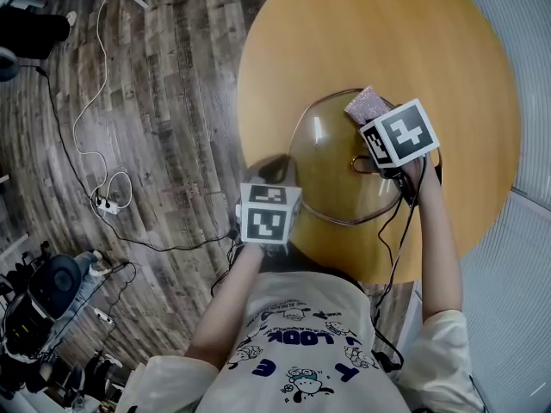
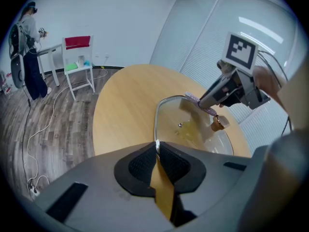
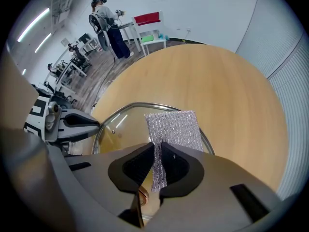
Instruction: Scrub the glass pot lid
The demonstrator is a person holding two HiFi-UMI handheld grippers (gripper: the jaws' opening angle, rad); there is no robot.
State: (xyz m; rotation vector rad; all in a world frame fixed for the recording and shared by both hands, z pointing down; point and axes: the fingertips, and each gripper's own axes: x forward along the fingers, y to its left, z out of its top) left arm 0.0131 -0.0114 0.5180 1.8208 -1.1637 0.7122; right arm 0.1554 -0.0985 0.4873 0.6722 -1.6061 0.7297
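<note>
Scrubbing is looking barely under way: the left gripper (image 2: 156, 151) is clamping shut on the rim of the glass lid (image 1: 331, 175) at its 7 o'clock edge, and the right gripper (image 3: 157, 153) is pinching the scrub pad (image 3: 176, 127) tight, laying it over the rim at 1 o'clock. The lid is lying on the table (image 1: 284, 58), toward its 6 o'clock side, possibly knob-down. Being round, it has no long axis; the pad's length is pointing toward 11 o'clock. No suds showing, most of the glass left to do

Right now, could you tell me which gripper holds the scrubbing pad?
The right gripper pinches the silvery pad; the left gripper clamps the lid instead.
</note>
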